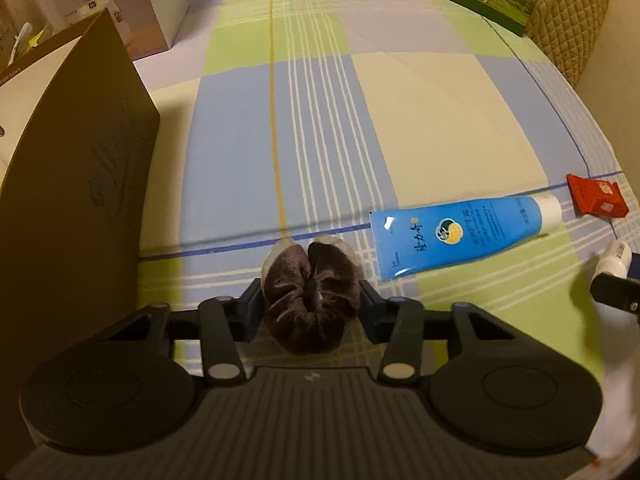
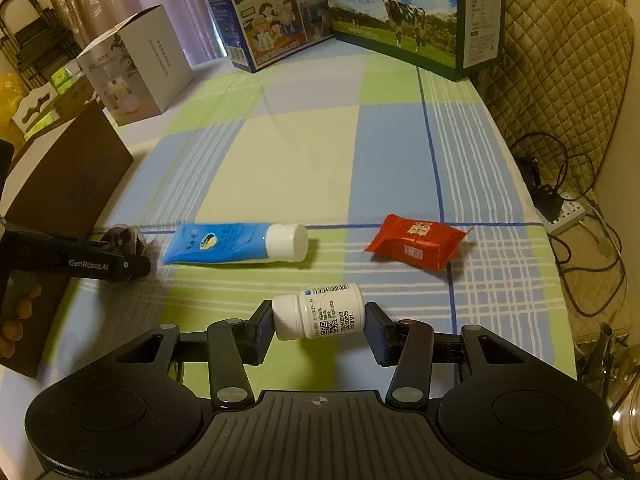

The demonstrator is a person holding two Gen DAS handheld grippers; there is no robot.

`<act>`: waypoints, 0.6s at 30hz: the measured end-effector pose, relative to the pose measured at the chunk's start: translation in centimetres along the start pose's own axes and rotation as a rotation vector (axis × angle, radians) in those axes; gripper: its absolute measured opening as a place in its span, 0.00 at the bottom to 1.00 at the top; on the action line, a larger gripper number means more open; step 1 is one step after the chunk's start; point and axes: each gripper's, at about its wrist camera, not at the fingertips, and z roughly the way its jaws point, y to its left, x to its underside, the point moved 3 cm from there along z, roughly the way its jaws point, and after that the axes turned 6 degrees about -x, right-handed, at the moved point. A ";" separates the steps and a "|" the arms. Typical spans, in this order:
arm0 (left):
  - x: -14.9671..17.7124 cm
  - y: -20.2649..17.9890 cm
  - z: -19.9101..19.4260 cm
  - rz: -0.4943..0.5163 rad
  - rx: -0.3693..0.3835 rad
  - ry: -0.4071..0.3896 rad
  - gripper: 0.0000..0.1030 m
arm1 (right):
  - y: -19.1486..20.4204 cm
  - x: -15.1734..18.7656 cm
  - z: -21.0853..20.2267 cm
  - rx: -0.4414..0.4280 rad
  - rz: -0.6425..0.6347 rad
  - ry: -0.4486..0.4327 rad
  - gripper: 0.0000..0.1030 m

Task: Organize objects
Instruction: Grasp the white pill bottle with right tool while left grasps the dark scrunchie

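Both grippers are gripping items, seemingly to tidy them away: the left gripper (image 1: 311, 294) is squeezing a brown velvet scrunchie (image 1: 311, 300) near the brown box (image 1: 76, 184), while the right gripper (image 2: 318, 322) is clamping a white pill bottle (image 2: 320, 316) endwise, nearer than the blue tube (image 2: 236, 242) and red packet (image 2: 416, 242).

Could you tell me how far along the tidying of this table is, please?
Nothing looks put away yet. In hand: the left gripper is closed on the brown scrunchie, and the right gripper holds the white pill bottle sideways. Left on the checked tablecloth: the blue tube and the red packet.
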 end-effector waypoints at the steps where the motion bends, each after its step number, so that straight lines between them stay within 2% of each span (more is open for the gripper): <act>1: 0.1 0.0 0.0 0.001 0.000 0.002 0.36 | 0.1 0.0 0.0 -0.001 -0.001 0.000 0.44; 6: 1.1 -0.2 -0.6 0.017 0.001 0.007 0.31 | 0.7 0.3 -0.2 -0.014 -0.013 0.000 0.44; 18: 4.7 -1.1 -3.9 -0.014 0.055 0.004 0.30 | 2.7 1.0 -1.9 -0.051 -0.053 -0.007 0.44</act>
